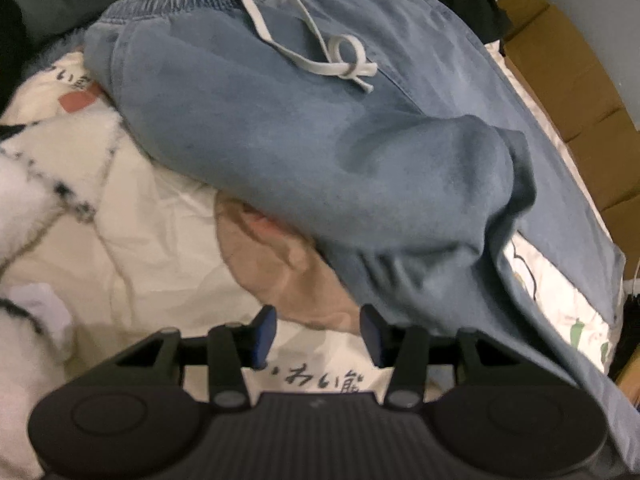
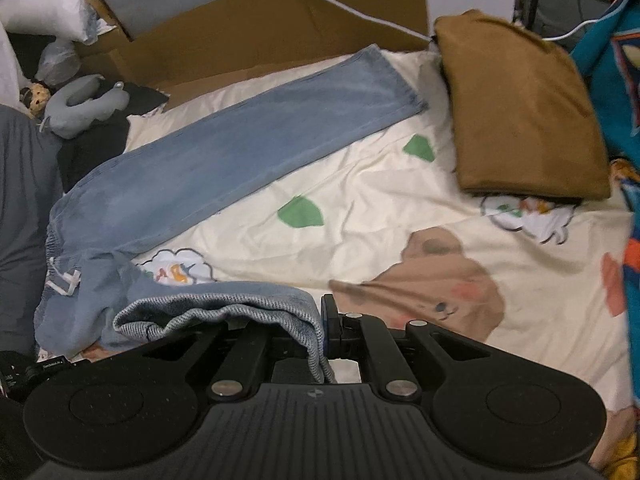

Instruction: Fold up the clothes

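So the jeans (image 2: pixel 224 148) are lying on the bed, on top of a cream sheet (image 2: pixel 380 208) with cartoon prints all over it. In the right wrist view one leg is stretching flat and diagonal toward the cardboard (image 2: pixel 260 36) at the far edge, its hem ending just beside a folded brown garment (image 2: pixel 520 112) that's sitting on the sheet too.

The right hand-held gripper (image 2: pixel 325 328) is clamping tight on the other leg's hem. The denim is bunching up over its left finger and hanging down between the two, with the paler inside of the fabric showing at the edge. That leg is curling back from the waist, which is sitting at the left of the picture next to someone's grey-clad leg (image 2: pixel 20 220).

The left hand-held gripper (image 1: pixel 318 334) is pointing steeply down at the sheet with its blue pads (image 1: pixel 266 334) standing roughly halfway apart. There's nothing between them, only printed sheet with black lettering underneath. The denim is lumping up just beyond and to the right of the tips, not touching them as far as the picture shows. Further up in that view the elastic waistband (image 1: pixel 192 0) and the tied white drawstring (image 1: pixel 332 64) are facing up.

A grey neck pillow (image 2: pixel 80 104) is sitting off in the far left corner.
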The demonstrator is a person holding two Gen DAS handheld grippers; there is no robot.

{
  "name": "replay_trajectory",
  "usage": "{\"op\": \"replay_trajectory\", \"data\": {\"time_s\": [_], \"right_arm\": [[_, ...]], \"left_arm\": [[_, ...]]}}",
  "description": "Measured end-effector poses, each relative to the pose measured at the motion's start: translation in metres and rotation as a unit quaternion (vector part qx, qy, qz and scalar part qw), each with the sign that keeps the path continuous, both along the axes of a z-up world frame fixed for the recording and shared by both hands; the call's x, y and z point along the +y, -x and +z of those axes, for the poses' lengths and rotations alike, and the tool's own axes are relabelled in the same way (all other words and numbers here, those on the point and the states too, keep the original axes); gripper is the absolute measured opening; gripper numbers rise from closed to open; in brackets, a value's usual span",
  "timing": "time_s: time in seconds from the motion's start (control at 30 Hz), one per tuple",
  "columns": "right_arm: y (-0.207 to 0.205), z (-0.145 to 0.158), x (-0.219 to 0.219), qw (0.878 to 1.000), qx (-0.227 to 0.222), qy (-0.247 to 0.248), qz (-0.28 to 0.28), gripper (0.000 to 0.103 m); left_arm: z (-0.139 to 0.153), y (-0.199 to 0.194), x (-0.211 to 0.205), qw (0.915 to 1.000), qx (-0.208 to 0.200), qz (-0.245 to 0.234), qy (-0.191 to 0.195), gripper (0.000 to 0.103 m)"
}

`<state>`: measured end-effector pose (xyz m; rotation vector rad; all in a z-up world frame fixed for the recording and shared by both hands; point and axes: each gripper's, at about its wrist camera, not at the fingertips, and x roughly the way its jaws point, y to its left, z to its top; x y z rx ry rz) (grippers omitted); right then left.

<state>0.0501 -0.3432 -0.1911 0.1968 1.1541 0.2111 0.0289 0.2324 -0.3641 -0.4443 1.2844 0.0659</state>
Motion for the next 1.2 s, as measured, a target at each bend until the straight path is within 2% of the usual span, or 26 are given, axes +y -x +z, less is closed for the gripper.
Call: {"op": "replay_trajectory", "data": {"time_s": [0.23, 0.47, 0.6, 0.73, 0.9, 1.07, 1.1, 1.17, 1.2], "right_arm": [[0.000, 0.024, -0.012, 1.000, -0.006, 0.015, -0.003, 0.003], [-0.001, 0.051, -0.013, 1.000, -0.006, 0.010, -0.006, 0.003], [-0.002, 0.061, -0.013, 1.000, -0.005, 0.009, -0.003, 0.003], [-0.001, 0.066, -0.010, 1.000, -0.007, 0.015, 0.002, 0.003], [0.000, 0.064, -0.010, 1.000, -0.006, 0.018, 0.000, 0.003], [-0.004, 0.059, -0.010, 1.000, -0.003, 0.016, -0.001, 0.003], [-0.004, 0.058, -0.011, 1.000, -0.001, 0.016, -0.001, 0.003], [-0.004, 0.056, -0.011, 1.000, 0.000, 0.017, -0.002, 0.003], [-0.004, 0.056, -0.012, 1.000, 0.000, 0.018, -0.003, 0.003]], "left_arm": [[-0.025, 0.000, -0.016, 0.9990, 0.019, 0.024, 0.032, 0.049], [-0.044, 0.010, -0.026, 0.9940, 0.023, 0.057, 0.090, 0.049], [-0.054, 0.015, -0.023, 0.9852, 0.017, 0.110, 0.130, 0.049], [-0.057, 0.024, -0.014, 0.9668, -0.004, 0.173, 0.187, 0.049], [-0.045, 0.034, -0.001, 0.9567, -0.028, 0.202, 0.208, 0.049], [-0.047, 0.022, 0.004, 0.9602, -0.019, 0.192, 0.203, 0.049], [-0.049, 0.021, 0.004, 0.9600, -0.016, 0.194, 0.202, 0.049], [-0.048, 0.020, 0.006, 0.9541, -0.016, 0.208, 0.215, 0.048], [-0.045, 0.022, 0.007, 0.9558, -0.020, 0.204, 0.211, 0.047]]}}
